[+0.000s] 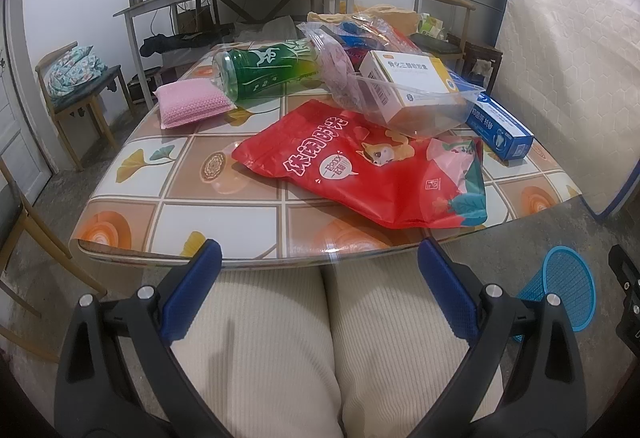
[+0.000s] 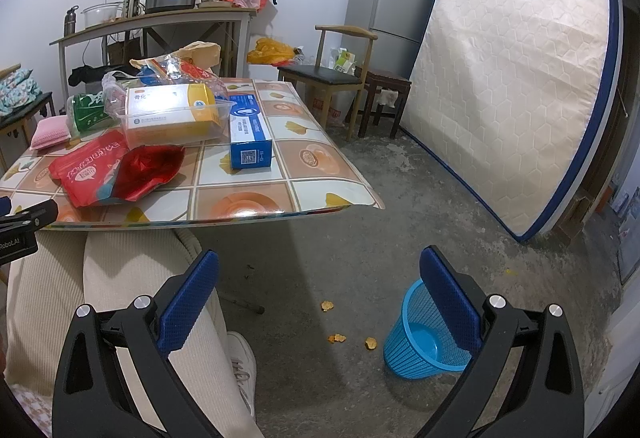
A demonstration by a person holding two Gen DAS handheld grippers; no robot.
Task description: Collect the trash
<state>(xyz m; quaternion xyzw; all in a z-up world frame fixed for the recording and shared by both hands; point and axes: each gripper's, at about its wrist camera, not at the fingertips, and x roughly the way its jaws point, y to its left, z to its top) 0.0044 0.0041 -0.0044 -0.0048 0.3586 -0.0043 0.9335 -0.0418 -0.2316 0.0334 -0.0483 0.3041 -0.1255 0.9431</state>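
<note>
Left tool (image 1: pixel 320 258): blue-padded fingers spread wide, nothing between them, held above the person's lap in cream ribbed trousers (image 1: pixel 280 338), facing the surface (image 1: pixel 180 206) with its tile-and-leaf patterned cover. Right tool (image 2: pixel 320 270): likewise wide apart and empty, held over the concrete floor (image 2: pixel 340 238) beside the surface. On the surface: red snack pouch (image 1: pixel 360 174), lying flat nearest the front edge; clear plastic tray (image 1: pixel 436 110) resting partly on the pouch, holding a white-and-yellow carton (image 1: pixel 404 78); blue-and-white box (image 1: pixel 500 126) just beside the tray; green bottle (image 1: pixel 264 72) on its side; pink sponge (image 1: pixel 192 102) touching the bottle's end; crumpled clear bags (image 1: pixel 352 38) behind the tray. On the floor: blue mesh wastebasket (image 2: pixel 424 342), upright, well apart from the surface; orange scraps (image 2: pixel 336 338) near the basket.
</note>
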